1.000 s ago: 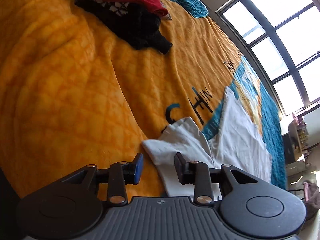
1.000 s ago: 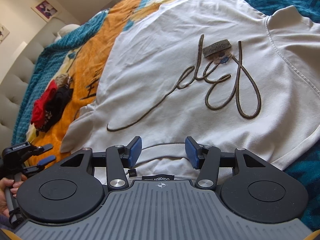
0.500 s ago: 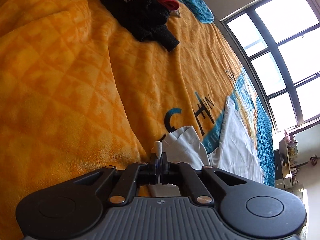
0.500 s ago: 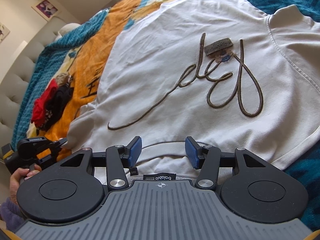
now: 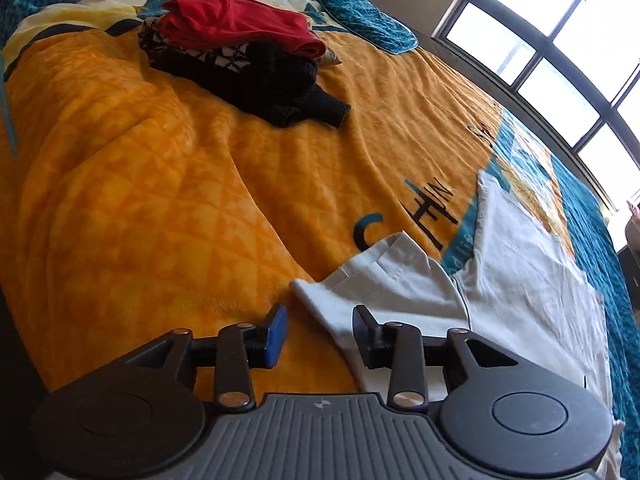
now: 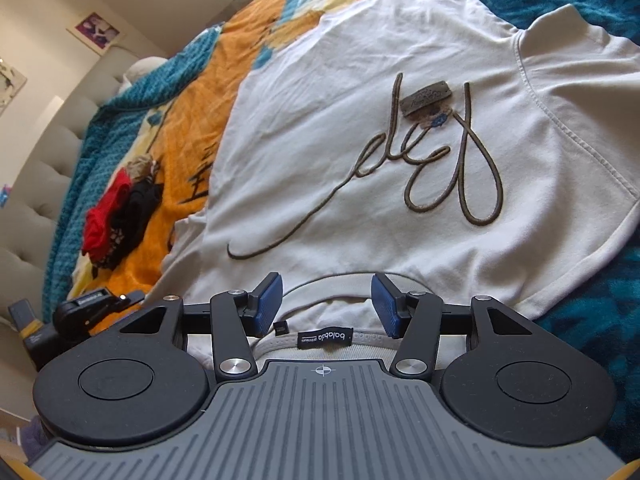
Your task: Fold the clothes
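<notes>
Left gripper [image 5: 318, 330] jaws just opened over white t-shirt [image 5: 520, 280] sleeve, orange blanket [image 5: 160, 200], clothes pile [image 5: 248, 52] beyond

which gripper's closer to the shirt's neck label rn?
Right. The right gripper hangs over the collar, the neck label just below its open jaws. The left gripper is out at the sleeve, jaws just reopened, nothing gripped.

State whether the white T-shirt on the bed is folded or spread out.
Spread out: the white T-shirt lies flat, its looping brown script fully visible, both sleeves extended.
</notes>
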`<state>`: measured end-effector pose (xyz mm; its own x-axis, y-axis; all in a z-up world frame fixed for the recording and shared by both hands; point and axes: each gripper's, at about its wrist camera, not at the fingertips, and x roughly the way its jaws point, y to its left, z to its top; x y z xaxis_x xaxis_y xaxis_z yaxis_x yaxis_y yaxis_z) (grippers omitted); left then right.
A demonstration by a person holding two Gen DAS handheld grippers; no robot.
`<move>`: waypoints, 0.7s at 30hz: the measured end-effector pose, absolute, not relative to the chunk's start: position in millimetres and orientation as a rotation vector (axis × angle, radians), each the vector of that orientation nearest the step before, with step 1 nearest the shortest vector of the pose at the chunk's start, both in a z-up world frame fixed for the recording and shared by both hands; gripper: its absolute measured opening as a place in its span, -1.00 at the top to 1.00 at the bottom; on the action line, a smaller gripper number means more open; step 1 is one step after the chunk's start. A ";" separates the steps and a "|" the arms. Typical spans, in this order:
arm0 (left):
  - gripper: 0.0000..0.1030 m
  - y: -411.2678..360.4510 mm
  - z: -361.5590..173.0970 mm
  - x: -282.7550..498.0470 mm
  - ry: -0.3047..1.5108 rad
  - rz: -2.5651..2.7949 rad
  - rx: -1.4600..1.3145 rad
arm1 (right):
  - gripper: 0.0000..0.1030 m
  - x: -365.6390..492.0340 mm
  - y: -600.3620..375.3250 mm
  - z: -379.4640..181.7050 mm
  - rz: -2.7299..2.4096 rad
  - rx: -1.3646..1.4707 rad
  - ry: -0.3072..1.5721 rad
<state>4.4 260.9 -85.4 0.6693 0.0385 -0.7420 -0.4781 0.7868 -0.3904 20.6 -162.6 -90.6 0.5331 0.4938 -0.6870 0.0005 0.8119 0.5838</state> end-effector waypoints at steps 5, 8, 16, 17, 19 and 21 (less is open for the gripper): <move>0.33 237.7 -93.5 -16.2 0.880 0.115 -0.863 | -0.10 2.3 -185.2 -78.7 0.294 0.599 0.939; 0.35 229.2 -109.9 -11.0 0.917 0.139 -0.922 | -0.10 -2.1 -193.6 -80.3 0.283 0.627 0.927; 0.91 229.7 -139.2 1.8 0.862 0.243 -1.138 | -0.10 -10.8 -204.9 -86.8 0.273 0.672 0.905; 0.96 227.2 -135.3 -1.0 0.848 0.252 -1.126 | -0.10 -11.0 -206.1 -87.8 0.270 0.676 0.904; 0.97 220.9 -123.6 -8.5 0.814 0.270 -1.081 | -0.10 -12.4 -208.9 -88.5 0.262 0.678 0.896; 0.97 209.5 -102.6 -21.2 0.767 0.280 -0.991 | -0.10 -14.1 -212.4 -89.2 0.251 0.679 0.890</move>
<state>-21.2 209.5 -102.6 0.7098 -0.1214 -0.6939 -0.5400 0.5388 -0.6466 -14.1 -212.4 -89.2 0.6170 0.4702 -0.6310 0.0705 0.7657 0.6394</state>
